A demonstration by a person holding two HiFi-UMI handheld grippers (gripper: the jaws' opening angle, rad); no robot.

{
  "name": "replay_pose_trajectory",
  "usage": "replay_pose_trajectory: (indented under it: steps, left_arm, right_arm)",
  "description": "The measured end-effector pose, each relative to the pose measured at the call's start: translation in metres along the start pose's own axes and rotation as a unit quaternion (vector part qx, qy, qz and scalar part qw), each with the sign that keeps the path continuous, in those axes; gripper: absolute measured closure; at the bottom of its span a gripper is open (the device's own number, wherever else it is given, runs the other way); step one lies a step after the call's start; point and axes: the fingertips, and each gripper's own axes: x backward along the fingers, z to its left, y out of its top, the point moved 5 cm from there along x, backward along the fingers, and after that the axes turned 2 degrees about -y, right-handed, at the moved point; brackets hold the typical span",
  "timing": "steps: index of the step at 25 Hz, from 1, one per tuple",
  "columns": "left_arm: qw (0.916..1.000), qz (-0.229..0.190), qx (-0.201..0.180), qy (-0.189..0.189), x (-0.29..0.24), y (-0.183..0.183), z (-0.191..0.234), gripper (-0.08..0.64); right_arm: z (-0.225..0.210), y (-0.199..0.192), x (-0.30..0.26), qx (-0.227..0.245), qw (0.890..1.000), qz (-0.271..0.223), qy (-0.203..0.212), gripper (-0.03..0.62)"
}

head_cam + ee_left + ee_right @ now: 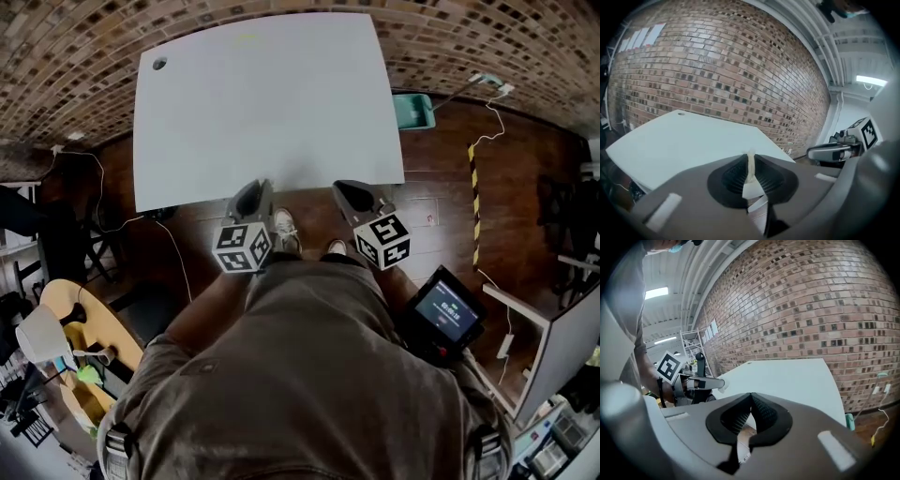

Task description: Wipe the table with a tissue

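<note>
We're standing at the near edge of the white table [262,103], both grippers held close to the body, tips pointing toward the tabletop.

L gripper [254,197]: jaws pressed together on the tissue [750,168], a thin pale strip pinched btwn the ribbed pads. A small tuft pokes up past the tips and a folded bit hangs behind the pads. In the left gripper view the tabletop spreads out ahead of and below the tissue. In the head view the tips sit right at the table's near edge. We can't tell whether the tissue touches the surface.

R gripper [751,398]: jaws closed tip to tip, nothing btwn them, only floor showing through the gap lower down. It sits just beside the L one, also at the near edge. In the right gripper view we see the L gripper off to the side w/ a white bit of tissue at its tip.

Brick wall [722,70] stands behind the table, and a teal bin [413,110] sits on the floor by the far right corner.
</note>
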Motion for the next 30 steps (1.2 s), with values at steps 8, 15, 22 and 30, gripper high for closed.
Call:
replay_pose_trajectory:
  steps: [8, 15, 22, 30]
  left_arm:
    - [0.9990, -0.017, 0.000, 0.041, 0.055, -0.030, -0.061, 0.518]
    - [0.9987, -0.027, -0.001, 0.043, 0.081, -0.043, -0.081, 0.518]
    - [0.9992, -0.027, -0.005, 0.029, 0.087, -0.040, -0.083, 0.518]
    - [0.9995, -0.024, -0.008, 0.020, 0.091, -0.043, -0.082, 0.518]
  right_arm:
    - [-0.001, -0.034, 0.063, -0.006, 0.999, -0.019, 0.028, 0.578]
    - [0.016, -0.045, 0.091, -0.005, 0.999, -0.034, 0.038, 0.580]
    - [0.026, -0.039, 0.101, 0.002, 0.999, -0.044, 0.032, 0.580]
    - [0.034, -0.037, 0.101, 0.008, 0.999, -0.044, 0.027, 0.580]
